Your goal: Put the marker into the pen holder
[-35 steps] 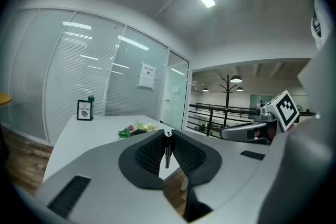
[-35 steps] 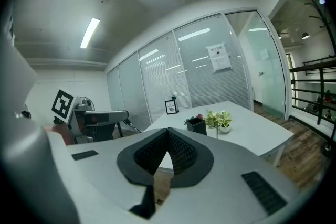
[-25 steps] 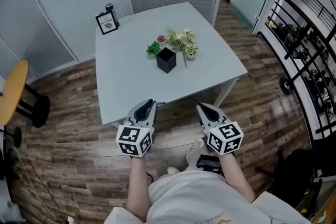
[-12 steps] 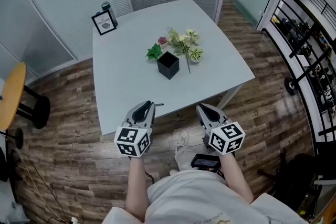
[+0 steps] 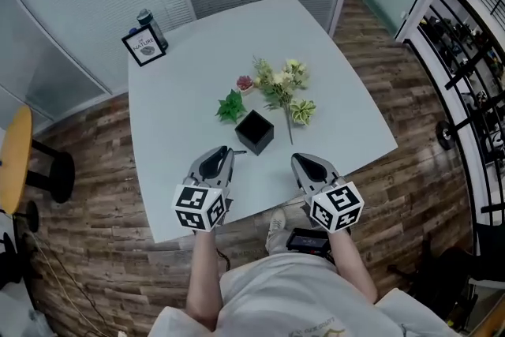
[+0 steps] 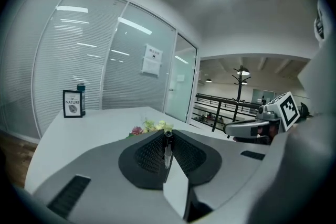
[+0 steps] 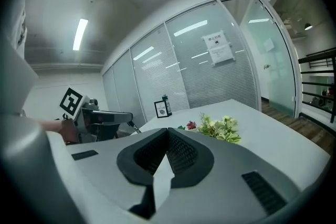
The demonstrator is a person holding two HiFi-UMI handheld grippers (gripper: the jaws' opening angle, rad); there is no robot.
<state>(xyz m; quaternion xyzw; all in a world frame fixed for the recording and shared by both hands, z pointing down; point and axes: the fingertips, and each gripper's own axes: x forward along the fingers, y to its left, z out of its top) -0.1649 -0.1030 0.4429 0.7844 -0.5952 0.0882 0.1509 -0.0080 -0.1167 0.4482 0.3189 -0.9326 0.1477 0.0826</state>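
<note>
Now nearer the pen holder (image 5: 254,132), left claw (image 5: 224,152) pinches what seems the marker (image 6: 167,150), right claw (image 5: 298,159) shut

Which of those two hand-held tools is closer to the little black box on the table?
Left. The left tool, holding the marker, is just off the near-left corner of the black box; the right tool sits farther away, off its near-right side.

The left tongs (image 5: 224,151) and right tongs (image 5: 297,159) share one build: a grey moulded shell tapering to a rounded nose, with black ribbed pads (image 6: 149,155) lining the inner faces. The left cube (image 5: 201,207) and right cube (image 5: 337,207), white with black square markers, cap the rear ends. At lower centre, the operator wears a pale short-sleeved shirt (image 5: 276,297).
</note>
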